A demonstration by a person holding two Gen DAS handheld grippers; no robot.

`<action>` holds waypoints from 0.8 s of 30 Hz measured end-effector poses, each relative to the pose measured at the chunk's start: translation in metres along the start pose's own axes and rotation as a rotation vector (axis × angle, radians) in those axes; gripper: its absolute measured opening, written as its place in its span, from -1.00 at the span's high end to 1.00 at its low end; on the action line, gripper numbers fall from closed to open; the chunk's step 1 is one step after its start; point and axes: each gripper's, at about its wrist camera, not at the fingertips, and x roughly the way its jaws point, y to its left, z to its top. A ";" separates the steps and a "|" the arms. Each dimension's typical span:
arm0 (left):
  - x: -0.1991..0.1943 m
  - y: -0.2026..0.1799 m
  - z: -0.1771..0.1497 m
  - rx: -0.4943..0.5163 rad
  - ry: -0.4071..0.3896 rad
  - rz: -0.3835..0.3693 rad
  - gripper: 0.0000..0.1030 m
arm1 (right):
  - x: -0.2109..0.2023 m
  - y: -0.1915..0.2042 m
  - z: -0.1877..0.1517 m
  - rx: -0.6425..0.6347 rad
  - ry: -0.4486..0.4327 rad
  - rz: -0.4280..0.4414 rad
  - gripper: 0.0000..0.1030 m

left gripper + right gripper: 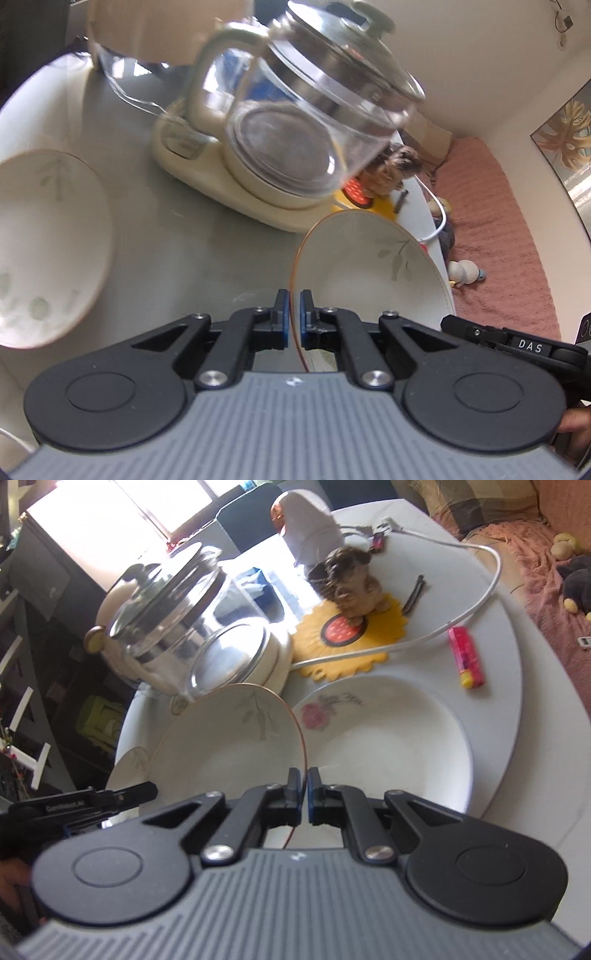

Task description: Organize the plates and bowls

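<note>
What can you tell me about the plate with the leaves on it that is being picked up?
The leaf-patterned plate is white and glossy, ceramic by its look, with a thin brown-orange rim and a grey-green leaf sprig painted inside. It is tilted up, not lying flat. The right hand-held gripper is shut on one edge of its rim and the left hand-held gripper on the opposite edge. It hangs in front of the glass kettle, beside a white rose-patterned dish on the table.

White leaf-patterned bowl [373, 266] with thin brown rim, tilted up on edge at near centre. Matching bowl [48, 243] at left. Wide white pink-flower dish [388, 738] flat at right.
</note>
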 end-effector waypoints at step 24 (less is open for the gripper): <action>0.082 -0.055 -0.017 0.000 0.143 0.117 0.88 | 0.017 -0.086 0.023 -0.076 0.038 -0.042 0.88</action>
